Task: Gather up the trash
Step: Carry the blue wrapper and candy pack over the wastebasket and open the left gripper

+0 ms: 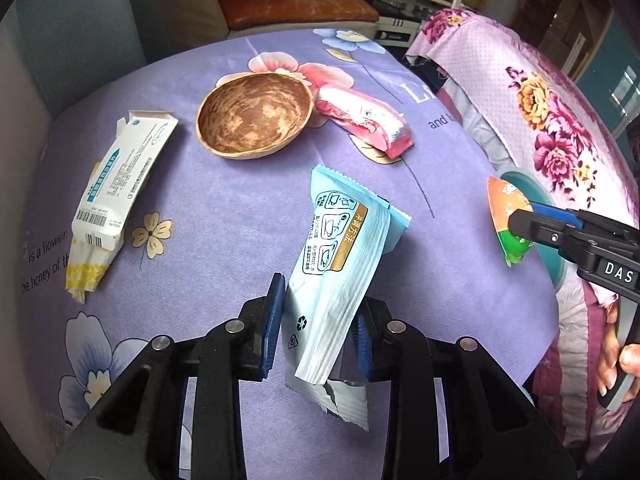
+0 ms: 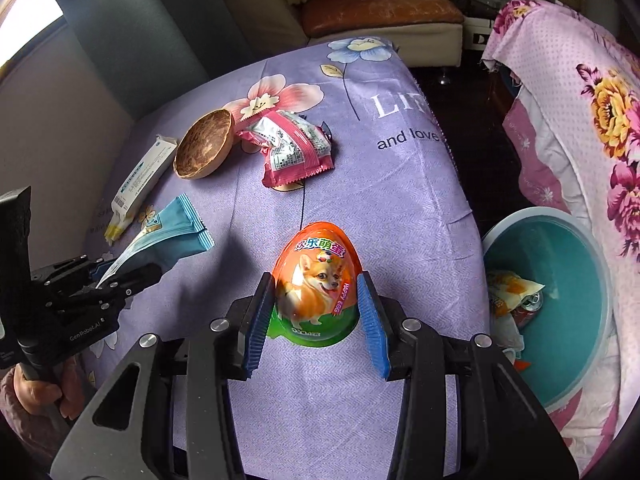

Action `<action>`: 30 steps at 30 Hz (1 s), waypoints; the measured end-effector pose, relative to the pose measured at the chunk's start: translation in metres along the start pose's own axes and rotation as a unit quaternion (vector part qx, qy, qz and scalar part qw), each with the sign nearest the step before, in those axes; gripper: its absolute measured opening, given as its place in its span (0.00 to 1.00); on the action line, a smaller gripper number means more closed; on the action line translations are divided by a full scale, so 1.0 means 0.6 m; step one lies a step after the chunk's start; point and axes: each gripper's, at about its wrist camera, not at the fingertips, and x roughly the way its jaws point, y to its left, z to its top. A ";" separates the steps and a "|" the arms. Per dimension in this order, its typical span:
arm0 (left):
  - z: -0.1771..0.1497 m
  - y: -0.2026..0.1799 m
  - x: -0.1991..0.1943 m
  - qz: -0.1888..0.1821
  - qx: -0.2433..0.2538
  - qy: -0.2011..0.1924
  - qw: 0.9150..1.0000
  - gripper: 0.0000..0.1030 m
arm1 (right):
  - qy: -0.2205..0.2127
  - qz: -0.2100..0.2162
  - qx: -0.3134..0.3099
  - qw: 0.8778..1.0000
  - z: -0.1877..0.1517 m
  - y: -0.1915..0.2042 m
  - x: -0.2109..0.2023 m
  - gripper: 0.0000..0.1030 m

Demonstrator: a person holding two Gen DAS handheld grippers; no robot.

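Left gripper (image 1: 316,328): my jaws pinch the blue wrapper (image 1: 340,248).
Right gripper (image 2: 316,316): my jaws pinch the egg-shaped package (image 2: 316,284), left of the teal bin (image 2: 560,280).

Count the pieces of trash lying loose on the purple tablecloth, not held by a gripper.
2: a white carton at the left edge, and a pink wrapper beside the brown bowl. A yellow wrapper peeks from under the carton.

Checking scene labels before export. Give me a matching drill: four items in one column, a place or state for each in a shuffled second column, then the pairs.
Items
1. blue wrapper
2. egg package
3. brown bowl
4. drink can

Places/states
A. in the teal bin
B. held in the right gripper
C. on the cloth beside the pink wrapper
D. held in the left gripper

Pairs: 1-D, 2-B, 3-C, 4-A
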 end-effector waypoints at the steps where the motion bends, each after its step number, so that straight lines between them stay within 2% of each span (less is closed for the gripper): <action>1: 0.004 -0.015 0.003 -0.004 0.004 0.000 1.000 0.31 | -0.004 -0.001 0.006 1.000 0.000 -0.012 -0.007 0.39; 11: 0.052 -0.176 0.036 -0.039 0.065 0.005 0.997 0.31 | -0.040 -0.024 0.073 0.996 -0.024 -0.136 -0.069 0.39; 21: 0.072 -0.322 0.067 -0.061 0.125 0.021 0.990 0.31 | -0.066 -0.045 0.142 0.987 -0.059 -0.268 -0.118 0.39; 30: 0.073 -0.412 0.101 -0.069 0.164 0.040 0.983 0.31 | -0.067 -0.058 0.181 0.980 -0.089 -0.352 -0.136 0.39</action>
